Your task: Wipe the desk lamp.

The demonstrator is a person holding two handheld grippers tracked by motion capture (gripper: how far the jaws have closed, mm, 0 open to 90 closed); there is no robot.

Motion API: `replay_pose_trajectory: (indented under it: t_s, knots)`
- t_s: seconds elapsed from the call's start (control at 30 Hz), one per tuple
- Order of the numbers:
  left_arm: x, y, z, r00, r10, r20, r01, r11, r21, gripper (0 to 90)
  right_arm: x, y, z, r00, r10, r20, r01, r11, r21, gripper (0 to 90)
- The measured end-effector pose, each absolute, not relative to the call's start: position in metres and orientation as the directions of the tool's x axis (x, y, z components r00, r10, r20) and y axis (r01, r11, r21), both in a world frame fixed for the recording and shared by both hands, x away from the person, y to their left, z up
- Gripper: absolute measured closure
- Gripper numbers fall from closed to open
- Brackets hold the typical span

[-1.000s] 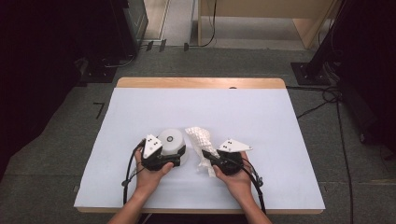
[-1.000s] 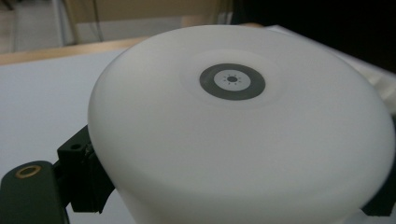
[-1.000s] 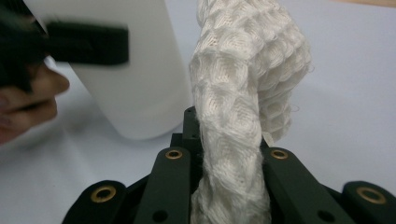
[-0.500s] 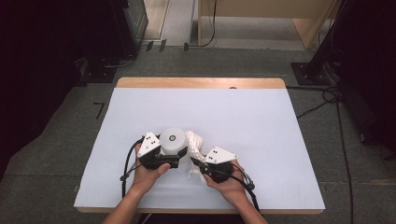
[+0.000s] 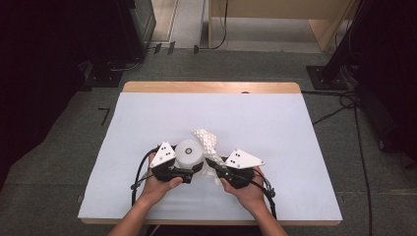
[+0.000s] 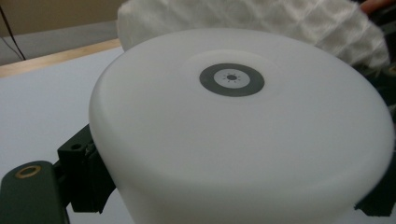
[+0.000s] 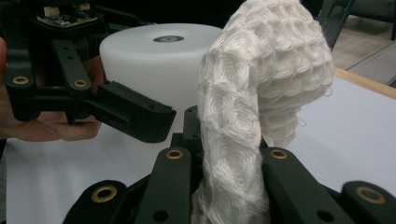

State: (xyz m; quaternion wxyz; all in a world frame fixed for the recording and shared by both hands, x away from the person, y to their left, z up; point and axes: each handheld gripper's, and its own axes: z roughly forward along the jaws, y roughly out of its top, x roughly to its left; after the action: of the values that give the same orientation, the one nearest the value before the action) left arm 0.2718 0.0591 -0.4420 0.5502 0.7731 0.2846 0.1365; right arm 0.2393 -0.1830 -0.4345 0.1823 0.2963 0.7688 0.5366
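Your left gripper clamped the white round container between its jaws, low centre of the high view. Your right gripper was closed on the white waffle cloth, which rose from its jaws and draped against the container's right side. Both hands angled inward.

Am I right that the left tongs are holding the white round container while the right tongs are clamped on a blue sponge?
Not quite: the right tongs are clamped on a white waffle-weave cloth, not a blue sponge, as the right gripper view shows. The rest stands: the left tongs hold the white round container.
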Motion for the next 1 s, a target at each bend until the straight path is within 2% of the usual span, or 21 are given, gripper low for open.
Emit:
replay_pose_trajectory:
  t_s: [0.27,0.53,0.83,0.97,1.0]
  knots:
    - [0.276,0.073,-0.434,0.778,0.616,-0.124,0.29,-0.177,0.94,8.9,0.247,-0.17,-0.46,-0.759,0.646,0.085,0.359,0.306,0.882,79.3]
    - [0.278,0.075,-0.434,0.787,0.6,-0.14,0.298,-0.171,0.939,8.9,0.247,-0.168,-0.459,-0.762,0.643,0.078,0.353,0.312,0.882,79.3]
    - [0.274,0.062,-0.439,0.814,0.573,-0.095,0.279,-0.242,0.929,8.8,0.244,-0.18,-0.442,-0.751,0.656,0.074,0.311,0.254,0.916,79.4]
    - [0.276,0.063,-0.44,0.787,0.614,-0.066,0.272,-0.248,0.93,8.8,0.247,-0.185,-0.443,-0.736,0.672,0.081,0.33,0.252,0.91,79.3]
    - [0.276,0.064,-0.44,0.757,0.652,-0.037,0.264,-0.253,0.931,8.8,0.249,-0.186,-0.444,-0.727,0.682,0.085,0.337,0.247,0.908,79.2]
